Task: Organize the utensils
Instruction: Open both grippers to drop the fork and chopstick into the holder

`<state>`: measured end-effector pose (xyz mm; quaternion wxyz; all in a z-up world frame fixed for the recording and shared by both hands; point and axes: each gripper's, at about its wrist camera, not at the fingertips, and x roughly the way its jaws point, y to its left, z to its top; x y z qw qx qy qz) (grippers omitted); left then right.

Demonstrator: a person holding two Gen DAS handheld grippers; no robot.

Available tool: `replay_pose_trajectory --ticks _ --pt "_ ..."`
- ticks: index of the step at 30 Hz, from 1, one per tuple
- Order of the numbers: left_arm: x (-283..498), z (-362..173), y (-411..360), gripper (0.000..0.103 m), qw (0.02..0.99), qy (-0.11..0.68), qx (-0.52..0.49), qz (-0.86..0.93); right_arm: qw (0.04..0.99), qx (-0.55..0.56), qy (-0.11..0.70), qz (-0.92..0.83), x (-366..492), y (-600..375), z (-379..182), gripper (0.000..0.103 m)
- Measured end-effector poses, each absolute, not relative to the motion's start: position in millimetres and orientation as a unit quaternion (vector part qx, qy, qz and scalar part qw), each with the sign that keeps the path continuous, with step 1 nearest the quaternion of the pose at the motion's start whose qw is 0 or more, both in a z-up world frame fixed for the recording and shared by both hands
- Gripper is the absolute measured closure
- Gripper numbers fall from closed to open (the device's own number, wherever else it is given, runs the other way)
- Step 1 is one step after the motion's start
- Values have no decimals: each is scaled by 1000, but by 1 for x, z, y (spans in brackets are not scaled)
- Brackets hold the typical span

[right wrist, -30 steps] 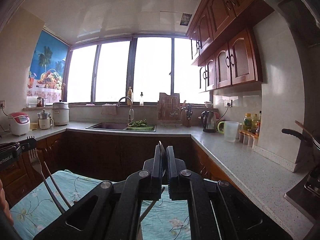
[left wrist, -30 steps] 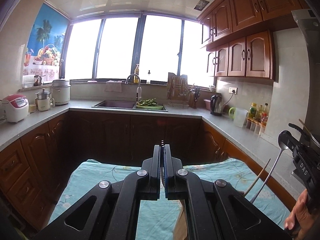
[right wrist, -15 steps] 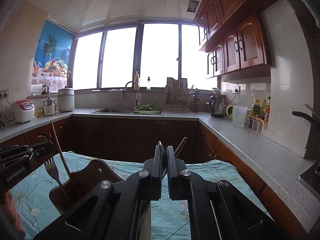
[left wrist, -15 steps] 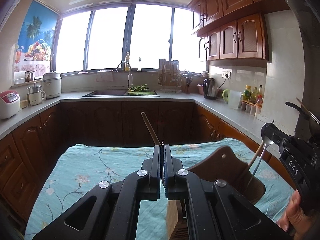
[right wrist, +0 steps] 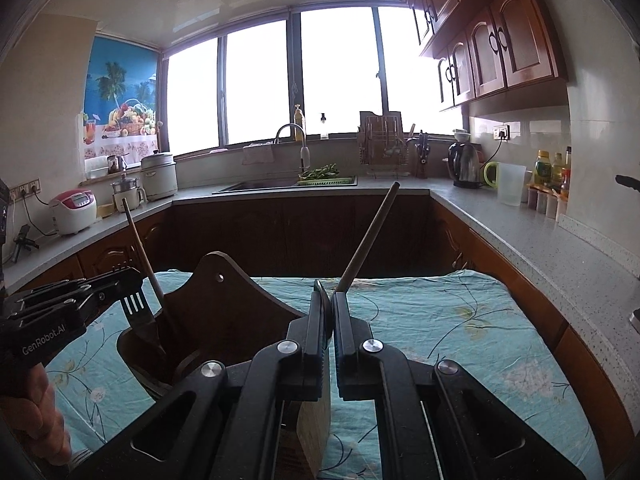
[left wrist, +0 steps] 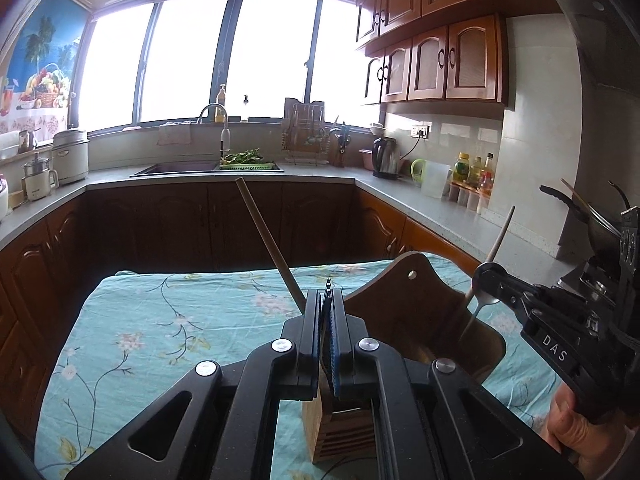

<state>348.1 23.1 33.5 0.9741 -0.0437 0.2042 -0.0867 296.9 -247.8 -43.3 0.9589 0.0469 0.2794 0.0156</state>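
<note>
Standing in a dark wooden holder (right wrist: 224,312), fork (right wrist: 138,312) tines up.

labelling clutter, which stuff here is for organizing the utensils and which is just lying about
job: dark brown wooden utensil holder; silver metal fork in left hand-held gripper; silver metal spoon in right hand-held gripper
lying about: black electric kettle; white-and-pink rice cooker; green vegetable basket
</note>
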Motion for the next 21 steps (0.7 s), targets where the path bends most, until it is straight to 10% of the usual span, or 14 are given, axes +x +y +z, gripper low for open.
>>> replay_pose_trajectory --ticks 14,21 --pt "351 42 26 94 971 218 -54 -87 950 82 299 23 298 -258 -43 93" --pt "333 49 27 76 974 205 -59 -79 952 114 284 13 287 -271 -28 64"
